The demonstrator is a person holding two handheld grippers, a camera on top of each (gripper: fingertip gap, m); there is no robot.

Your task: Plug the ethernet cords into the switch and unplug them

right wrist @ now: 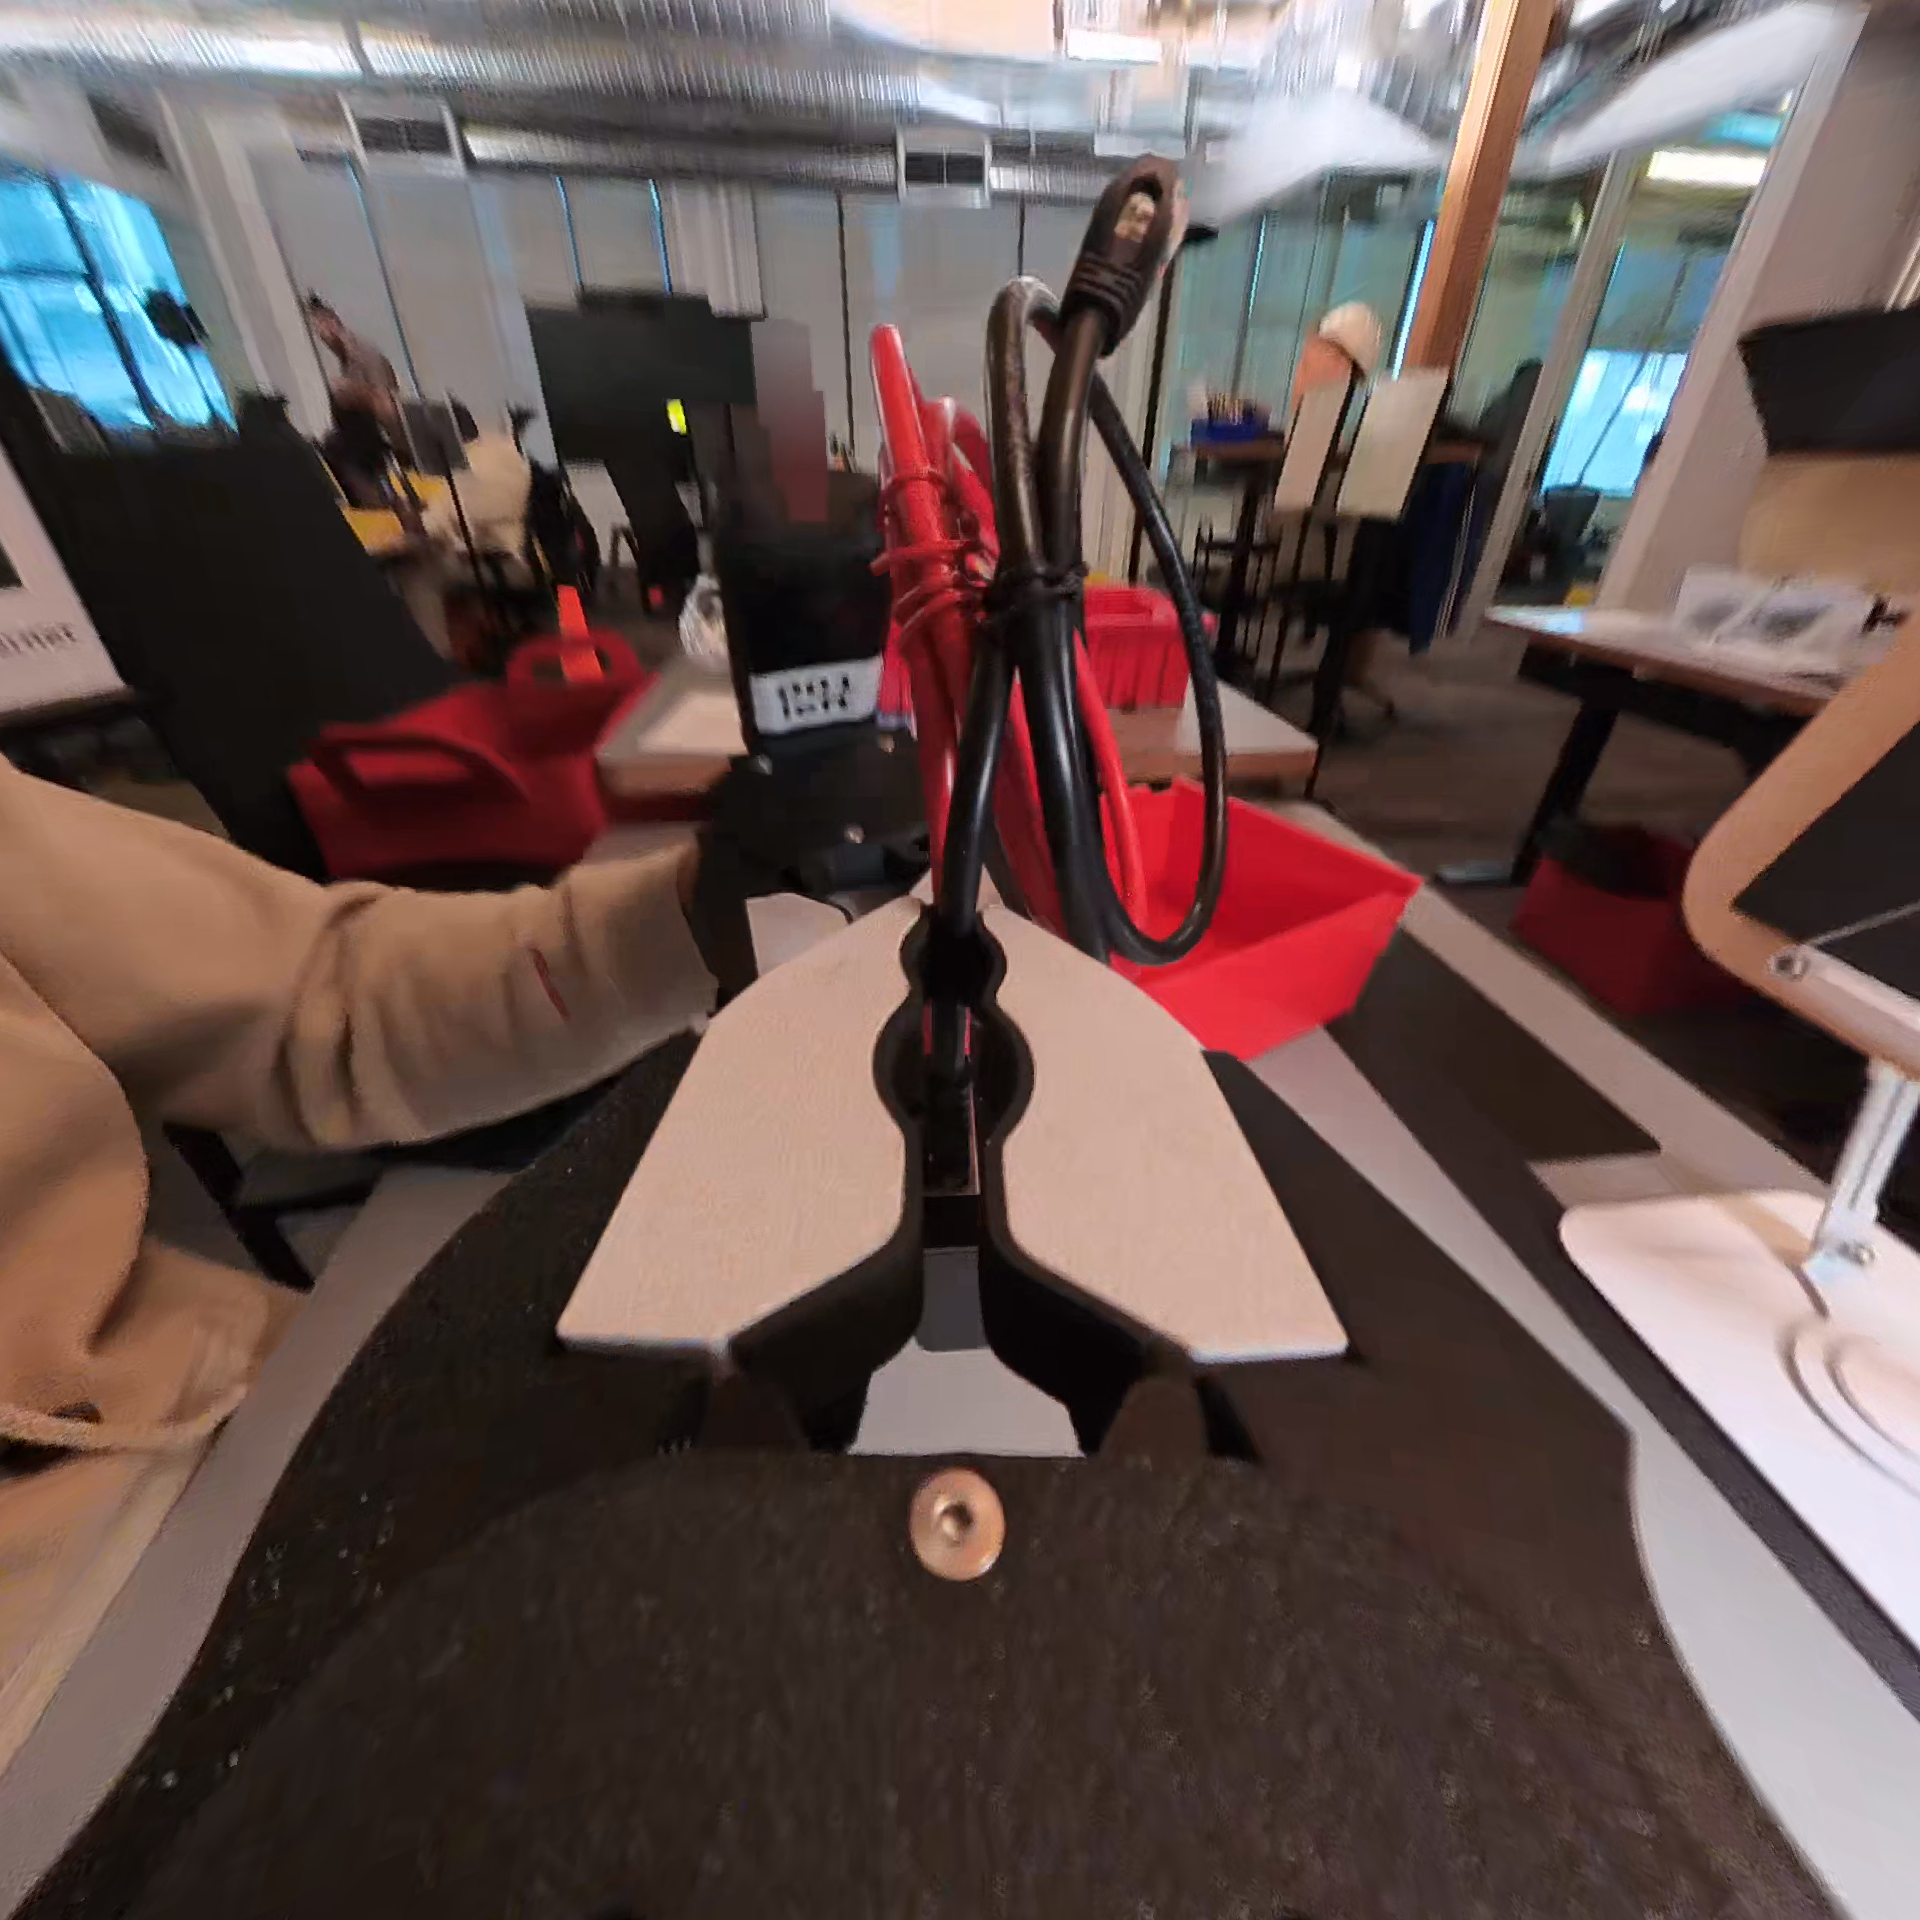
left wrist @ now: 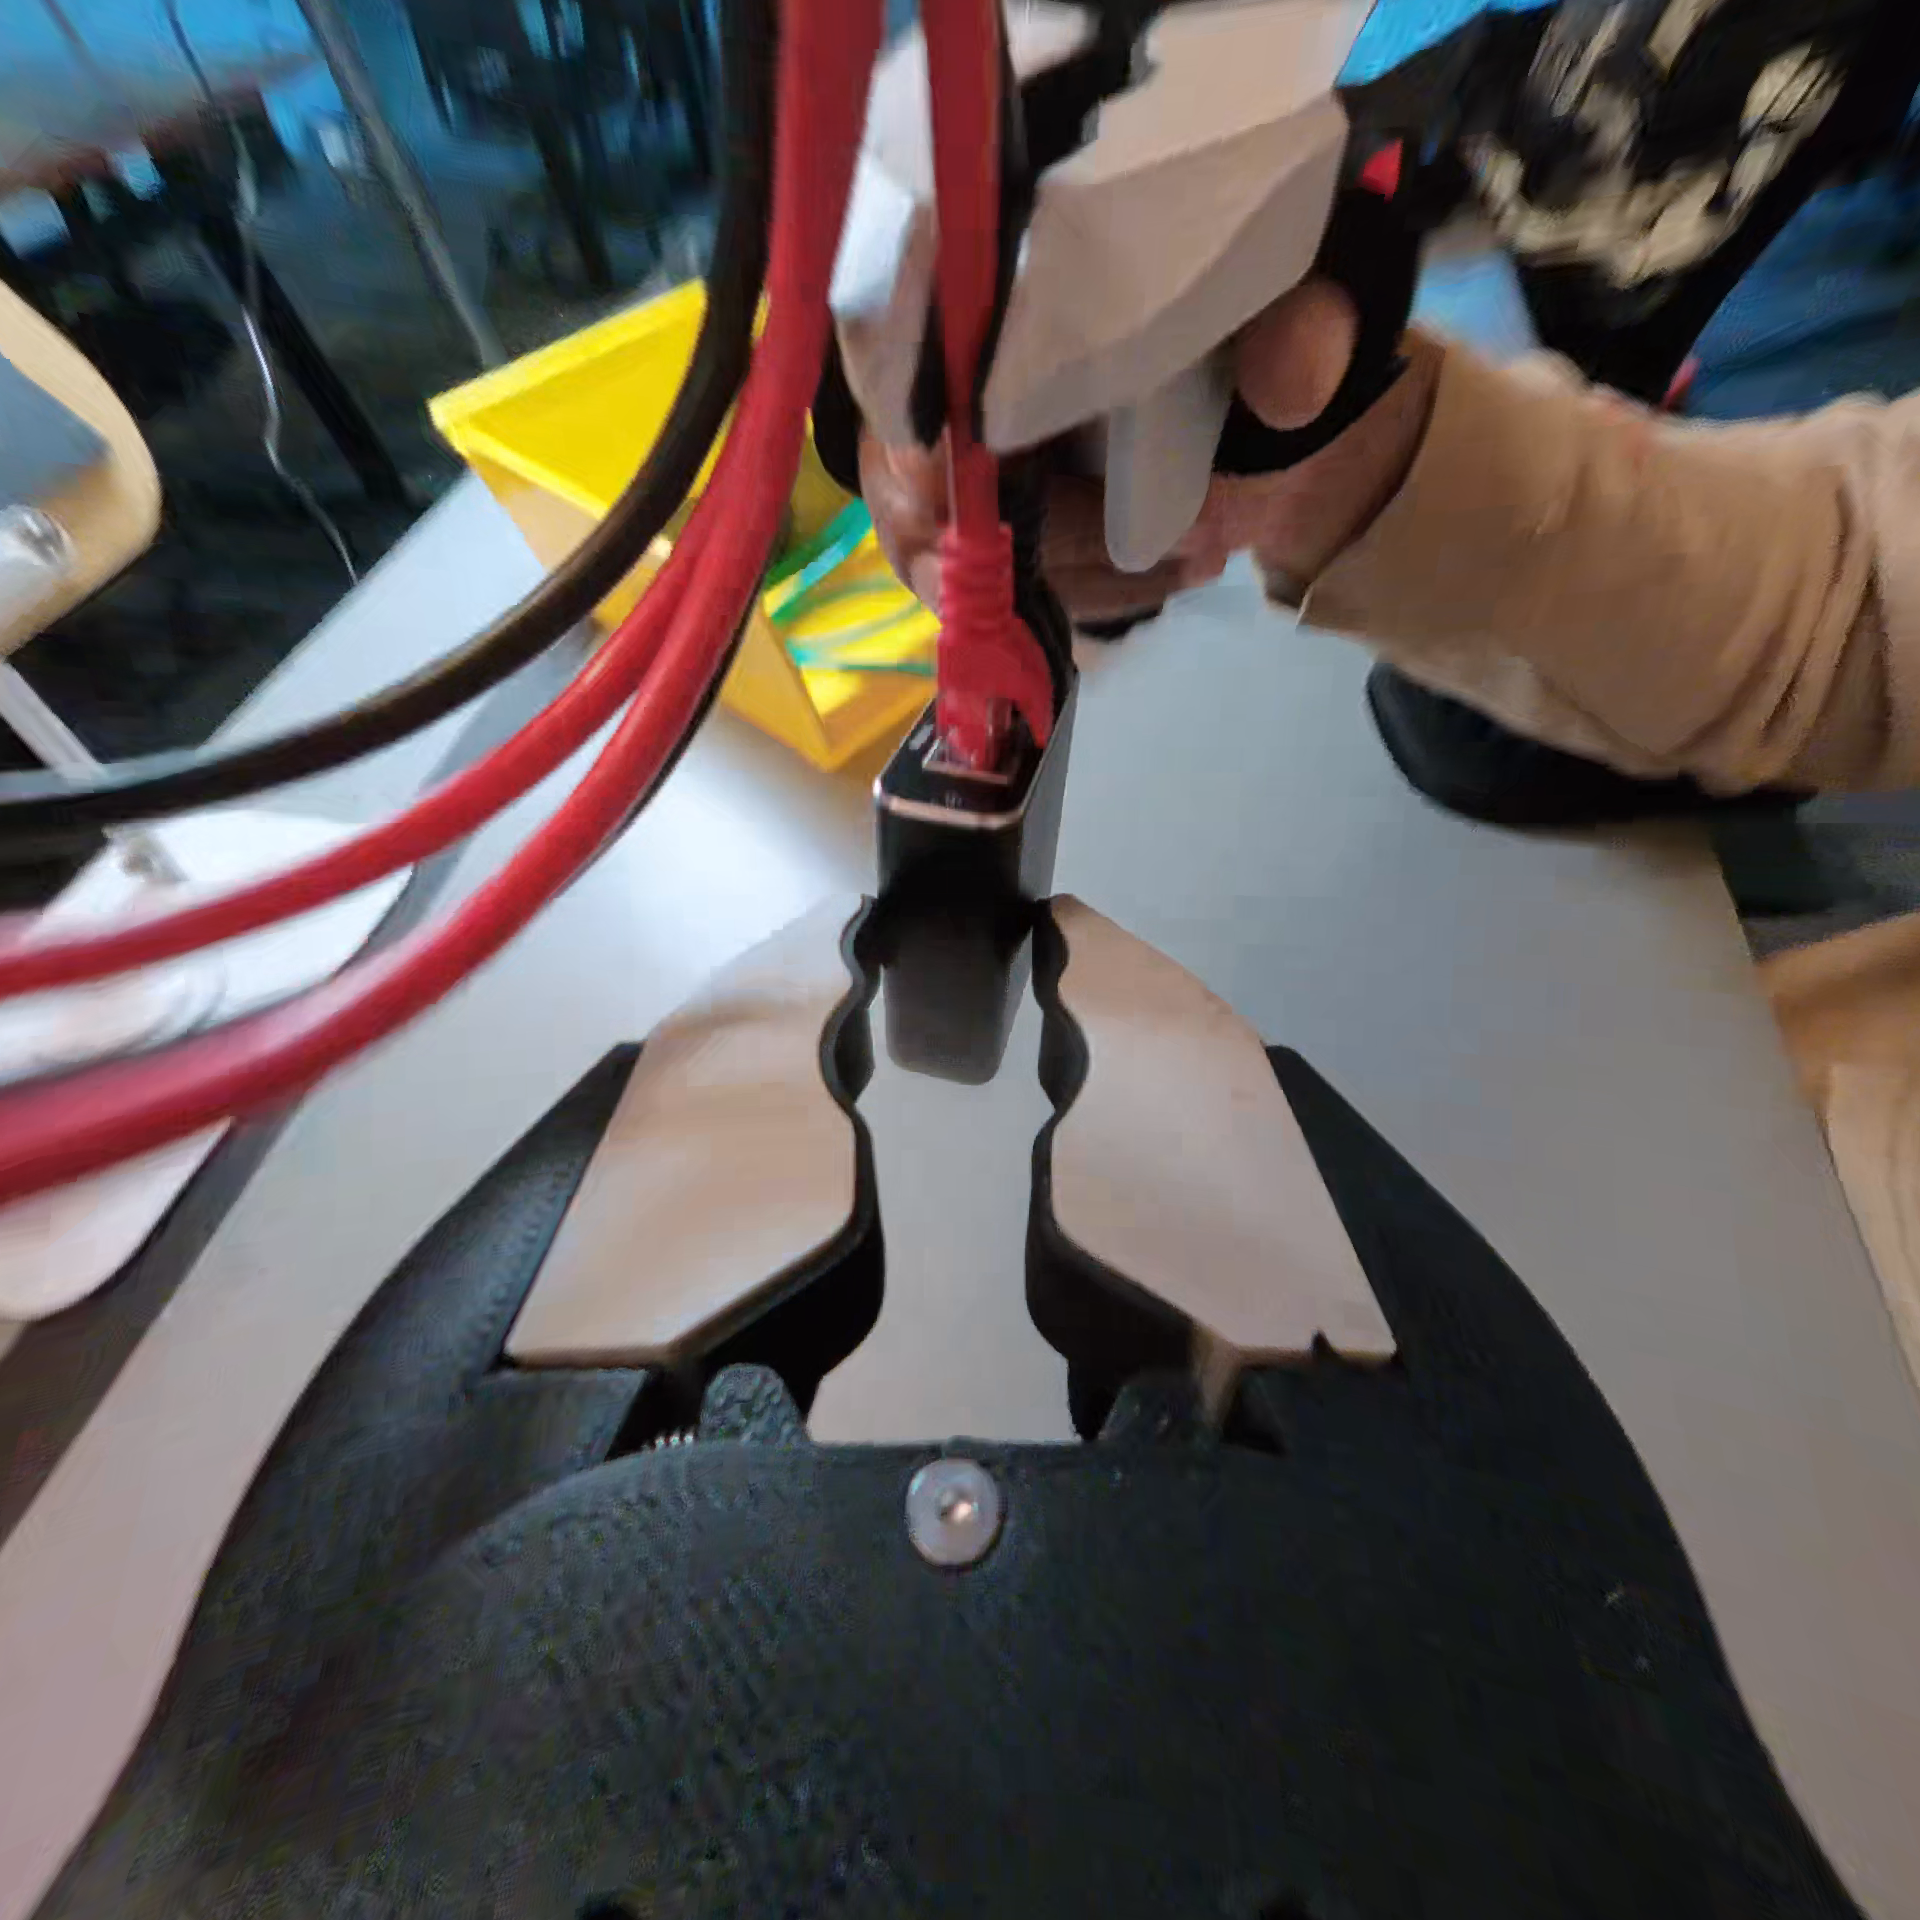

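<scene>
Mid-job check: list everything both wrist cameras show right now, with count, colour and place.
Switch: one, black, held upright between the left gripper's fingers above the table.
Red ethernet cord: one, its plug sits in the switch's top port; its coiled loops are tied.
Black ethernet cord: one, tied coil, free plug pointing up.
Yellow bin: one, on the table behind the switch, green ties inside.
Red bin: one, on the table beyond the right gripper.
Table: one, grey.
White stand base: one, at the right table edge.
Left gripper: shut on the switch.
Right gripper: shut on the cords.
Beige sleeve: the person's arm.
</scene>
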